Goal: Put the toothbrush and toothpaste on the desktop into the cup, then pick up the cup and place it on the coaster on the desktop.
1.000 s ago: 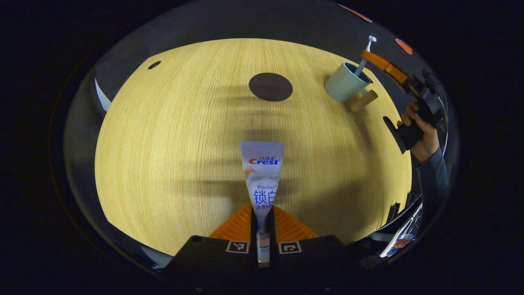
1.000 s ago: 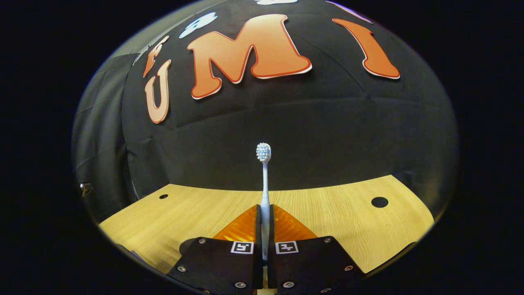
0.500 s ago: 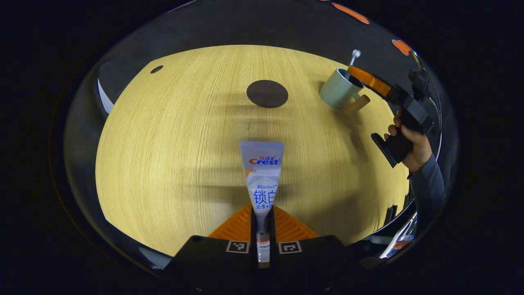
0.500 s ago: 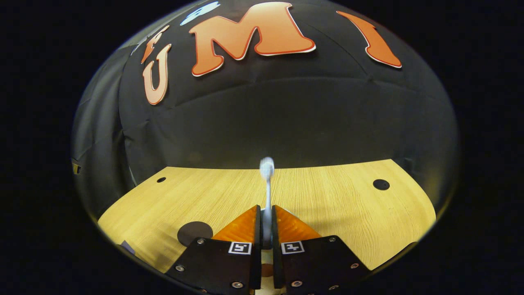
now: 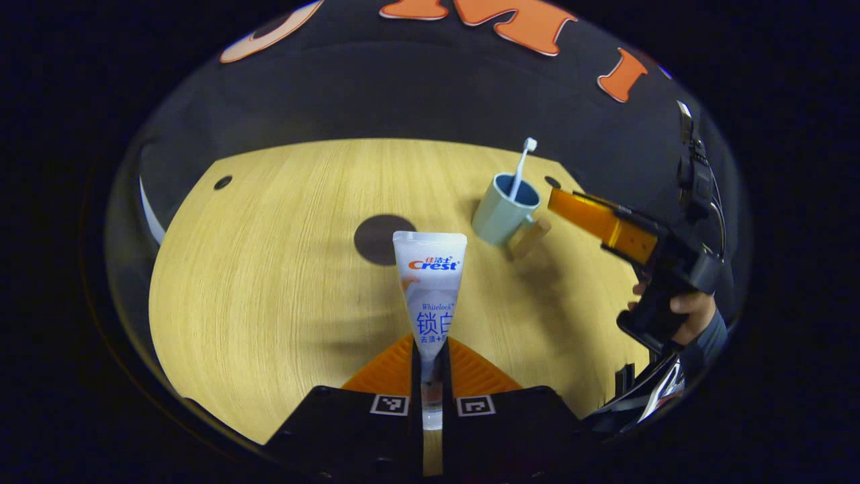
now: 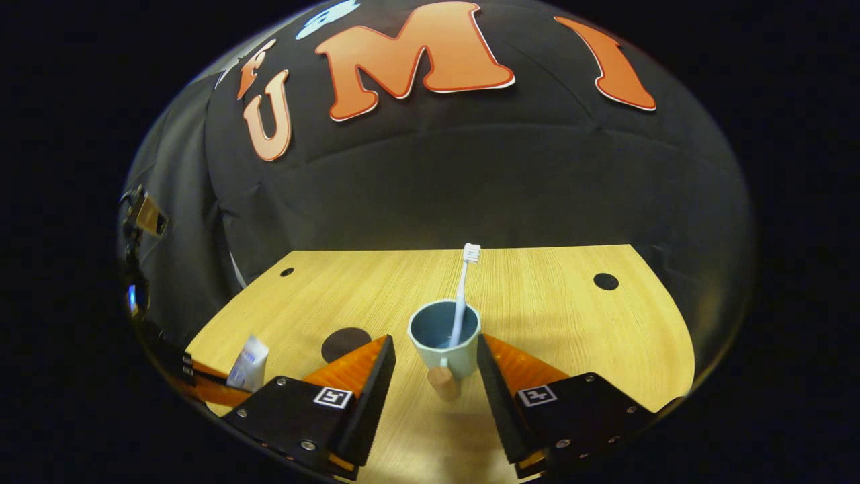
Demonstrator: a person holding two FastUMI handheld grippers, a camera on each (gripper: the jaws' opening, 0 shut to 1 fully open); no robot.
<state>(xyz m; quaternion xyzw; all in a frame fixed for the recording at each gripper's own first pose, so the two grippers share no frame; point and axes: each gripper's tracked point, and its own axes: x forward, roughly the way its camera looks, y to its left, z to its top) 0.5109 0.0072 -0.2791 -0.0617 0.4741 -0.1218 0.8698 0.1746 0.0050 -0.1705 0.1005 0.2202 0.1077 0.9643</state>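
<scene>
I hold toothpaste (image 5: 430, 282) clamped in left gripper (image 5: 430, 366); right gripper (image 6: 435, 376) spread apart, empty. Risk: tube snags toothbrush (image 6: 461, 299), tips cup (image 6: 443, 339) short of coaster (image 5: 383, 238).

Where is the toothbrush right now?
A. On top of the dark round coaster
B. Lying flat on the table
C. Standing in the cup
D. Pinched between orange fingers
C: the toothbrush stands in the cup, head up, while the right gripper is open on either side of the cup and not touching the brush.
</scene>
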